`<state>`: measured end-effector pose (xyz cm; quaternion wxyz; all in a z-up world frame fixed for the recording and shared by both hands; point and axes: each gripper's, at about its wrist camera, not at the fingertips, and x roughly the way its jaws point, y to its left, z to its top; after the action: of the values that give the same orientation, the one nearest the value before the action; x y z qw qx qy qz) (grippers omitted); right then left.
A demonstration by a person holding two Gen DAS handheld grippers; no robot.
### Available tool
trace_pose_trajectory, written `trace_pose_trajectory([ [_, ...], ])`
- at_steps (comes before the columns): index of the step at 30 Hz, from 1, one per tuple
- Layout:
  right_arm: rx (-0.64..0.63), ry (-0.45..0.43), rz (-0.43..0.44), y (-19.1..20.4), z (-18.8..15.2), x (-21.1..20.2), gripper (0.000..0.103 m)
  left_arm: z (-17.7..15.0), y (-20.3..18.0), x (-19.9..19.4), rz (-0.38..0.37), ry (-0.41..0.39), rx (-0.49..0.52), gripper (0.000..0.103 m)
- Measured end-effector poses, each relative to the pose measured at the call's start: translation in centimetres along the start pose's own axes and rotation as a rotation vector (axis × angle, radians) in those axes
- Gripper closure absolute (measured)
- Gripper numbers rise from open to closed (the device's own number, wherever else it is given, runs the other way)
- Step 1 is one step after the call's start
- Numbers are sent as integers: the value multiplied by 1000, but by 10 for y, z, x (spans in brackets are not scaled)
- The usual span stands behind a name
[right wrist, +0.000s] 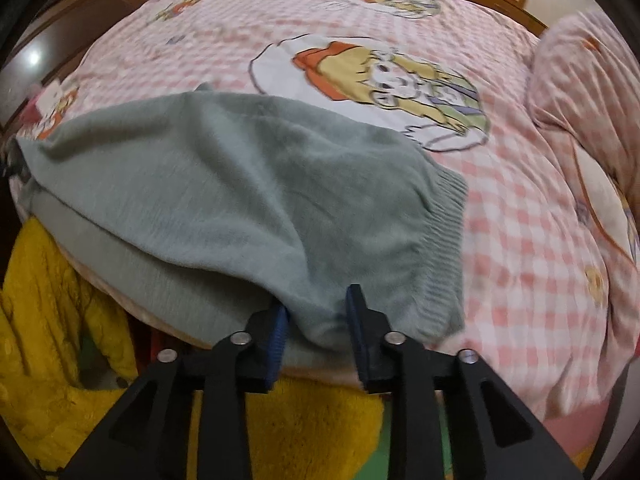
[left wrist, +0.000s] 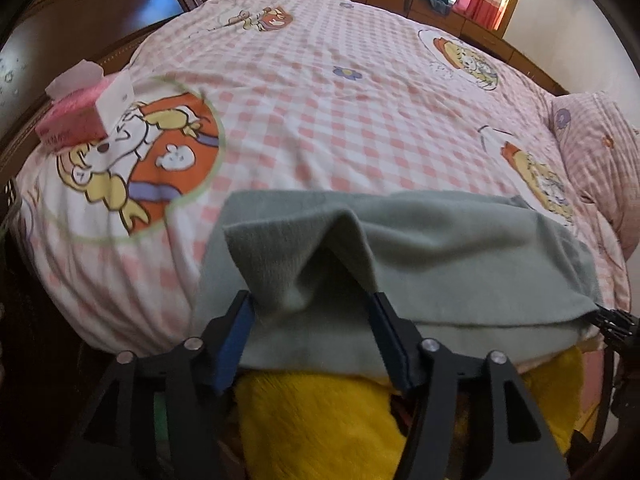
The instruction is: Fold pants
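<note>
Grey-green fleece pants [left wrist: 440, 248] lie folded along the near edge of the pink checked bed [left wrist: 320, 100]. My left gripper [left wrist: 310, 300] stands wide open at that edge, and a raised fold of the pants tents up between its blue-padded fingers [left wrist: 240, 320]. In the right wrist view the pants [right wrist: 240, 168] spread to the left, with the ribbed waistband [right wrist: 448, 232] on the right. My right gripper [right wrist: 316, 300] has its fingers closer together, pinching a bunch of the cloth near the waistband. Its black tip [left wrist: 616, 324] also shows at the right end of the pants.
A pink tissue box [left wrist: 76, 116] sits at the bed's left edge. A bunched checked duvet [left wrist: 600, 160] fills the right side. Yellow fluffy cloth [left wrist: 320, 420] hangs below the near edge. Dark wooden furniture [left wrist: 100, 12] runs behind the bed.
</note>
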<state>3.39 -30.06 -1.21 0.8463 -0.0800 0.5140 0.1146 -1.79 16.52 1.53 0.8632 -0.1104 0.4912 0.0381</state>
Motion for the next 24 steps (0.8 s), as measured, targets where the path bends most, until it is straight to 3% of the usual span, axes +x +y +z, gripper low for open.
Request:
trace_pose_trajectory([
  [5, 125, -23, 32, -12, -8, -17, 71, -14, -25, -4, -99, 22, -20, 36],
  [9, 244, -26, 40, -22, -13, -26, 64, -16, -46, 4, -129, 35, -22, 36],
  [12, 382, -24, 53, -36, -16, -29, 62, -16, -54, 13, -137, 44, -72, 36],
  [16, 560, -11, 130, -55, -21, -24, 60, -23, -66, 14, -205, 59, -84, 36],
  [20, 656, 25, 234, -59, -23, -10, 60, -29, -71, 12, -184, 59, -49, 36],
  [24, 676, 32, 238, -56, -17, 4, 60, -25, -57, 22, -108, 61, -93, 36],
])
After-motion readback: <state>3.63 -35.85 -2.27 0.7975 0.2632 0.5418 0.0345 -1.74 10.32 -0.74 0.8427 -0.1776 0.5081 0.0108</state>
